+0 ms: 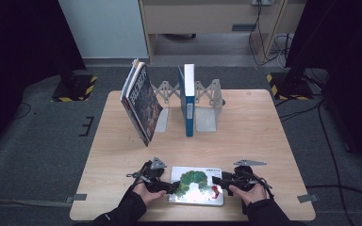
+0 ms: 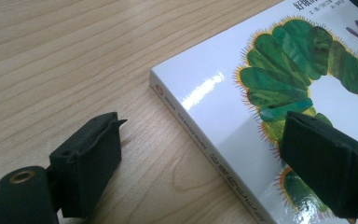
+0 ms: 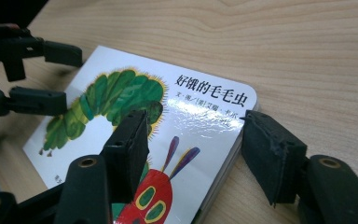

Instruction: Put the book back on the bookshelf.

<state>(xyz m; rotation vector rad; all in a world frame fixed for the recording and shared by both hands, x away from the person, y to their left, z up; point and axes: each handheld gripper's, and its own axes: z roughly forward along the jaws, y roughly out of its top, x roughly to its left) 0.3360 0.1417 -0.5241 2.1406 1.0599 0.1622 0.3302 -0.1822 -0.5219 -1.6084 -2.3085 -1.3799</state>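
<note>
- Glossy white board covers marked the caterpillar picture book (image 1: 197,184), which lay flat on the wooden surface (image 1: 245,136) near the front edge, between the two hands.
- It looked stiff and thick-paged, probably light for its bulk; the shiny cover would likely be slippery under rubber pads, so a pinch across an edge, one pad above and one below, seemed the safest hold.
- Rounded corners and a firm spine suggested little risk of bending, though a corner grip could let it swing.
- The left gripper (image 2: 200,158) had its jaws spread wide, one over the bare wood beside the spine, the other above the cover; nothing was pinched.
- The right gripper (image 3: 193,156) stood with jaws part open, straddling the book's far corner, one pad over the cover, one beside the edge; they did not appear to press it.
- Counted: one flat picture book, two grippers, one metal expanding book rack (image 1: 206,96), one blue upright book (image 1: 188,100), and a leaning cluster of books (image 1: 140,101), their exact number unclear.
</note>
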